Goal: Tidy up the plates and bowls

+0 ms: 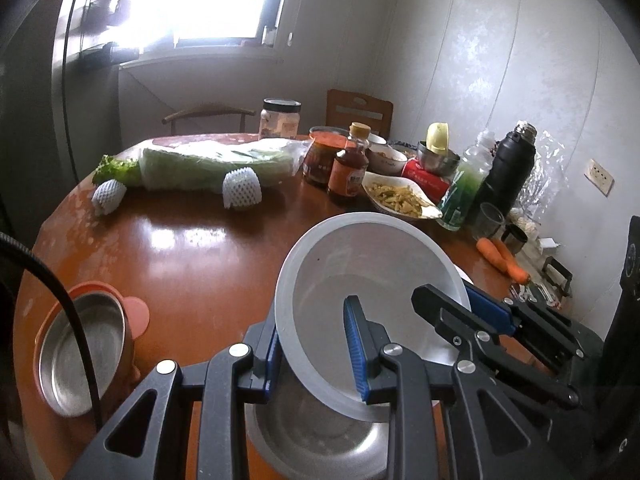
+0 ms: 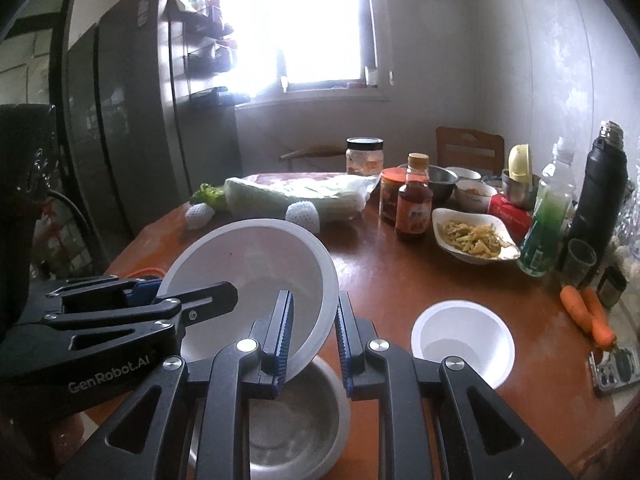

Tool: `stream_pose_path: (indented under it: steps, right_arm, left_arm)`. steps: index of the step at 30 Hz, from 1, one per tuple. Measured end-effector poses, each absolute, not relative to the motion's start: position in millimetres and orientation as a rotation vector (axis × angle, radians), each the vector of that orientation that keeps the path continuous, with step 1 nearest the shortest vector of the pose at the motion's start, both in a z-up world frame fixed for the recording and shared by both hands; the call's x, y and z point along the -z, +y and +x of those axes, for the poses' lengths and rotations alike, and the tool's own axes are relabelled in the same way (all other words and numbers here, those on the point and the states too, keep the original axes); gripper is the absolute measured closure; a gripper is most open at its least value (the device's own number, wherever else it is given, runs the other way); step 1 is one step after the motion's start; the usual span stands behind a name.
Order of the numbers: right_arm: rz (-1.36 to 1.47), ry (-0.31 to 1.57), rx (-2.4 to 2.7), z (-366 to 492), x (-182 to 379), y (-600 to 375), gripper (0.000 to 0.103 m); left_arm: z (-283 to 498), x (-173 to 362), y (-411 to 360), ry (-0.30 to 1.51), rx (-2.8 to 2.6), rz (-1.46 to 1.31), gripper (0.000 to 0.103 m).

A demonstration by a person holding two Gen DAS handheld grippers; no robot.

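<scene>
White bowl: the white bowl [image 1: 372,276] is held tilted in the air above a steel bowl [image 1: 316,444], each gripper pinching one side of its rim; two holds on opposite sides likely keep so wide and light a bowl from swinging
Left gripper: the left gripper [image 1: 314,360] has its jaws nearly closed on the rim at the bowl's left side, one pad inside the wall, one outside
Right gripper: the right gripper [image 2: 314,340] has its jaws closed tight on the rim at the bowl's right side
Step in hand: probably carrying the white bowl off the steel one toward a stack; where it goes I cannot tell
Other bowls: a small white bowl [image 2: 462,342] stands just right of the steel bowl; a steel pot with an orange rim [image 1: 84,348] stands well to the left
Desk: a round, glossy brown desk [image 1: 192,256], its near half mostly bare; the far half holds wrapped cabbage [image 1: 216,164], sauce bottles [image 1: 350,164], a dish of food [image 1: 400,198], a black flask [image 1: 510,164] and carrots [image 1: 504,260]
Room: a bright window [image 2: 304,20] behind; a dark fridge [image 2: 120,120] at left; pale walls
</scene>
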State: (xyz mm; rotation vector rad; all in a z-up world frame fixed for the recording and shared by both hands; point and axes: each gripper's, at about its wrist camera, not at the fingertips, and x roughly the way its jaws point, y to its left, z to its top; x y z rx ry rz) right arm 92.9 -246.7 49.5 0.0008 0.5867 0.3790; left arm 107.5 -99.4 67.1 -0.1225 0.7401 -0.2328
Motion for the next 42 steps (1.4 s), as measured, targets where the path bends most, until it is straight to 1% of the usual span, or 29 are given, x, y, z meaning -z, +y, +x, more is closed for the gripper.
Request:
stream_pose_path:
  steps: [11,30,42]
  right_arm:
    - [-0.006,0.609,-0.398,70.2,-43.3,-245.4,0.082]
    - [-0.020,0.711,-0.406,65.8,-4.5,-240.5,0.081]
    - [-0.024,0.734,-0.408,68.4,7.3,-239.8,0.081]
  left_arm:
    - [93.4,-58.3,-99.0,0.774,0.223,-0.113,0.074]
    - [94.5,-12.3,-101.9,0.889,0.207,-0.078,0.074]
    - [99.0,-1.3,-105.5,0.916,0.190,-0.058,0.074]
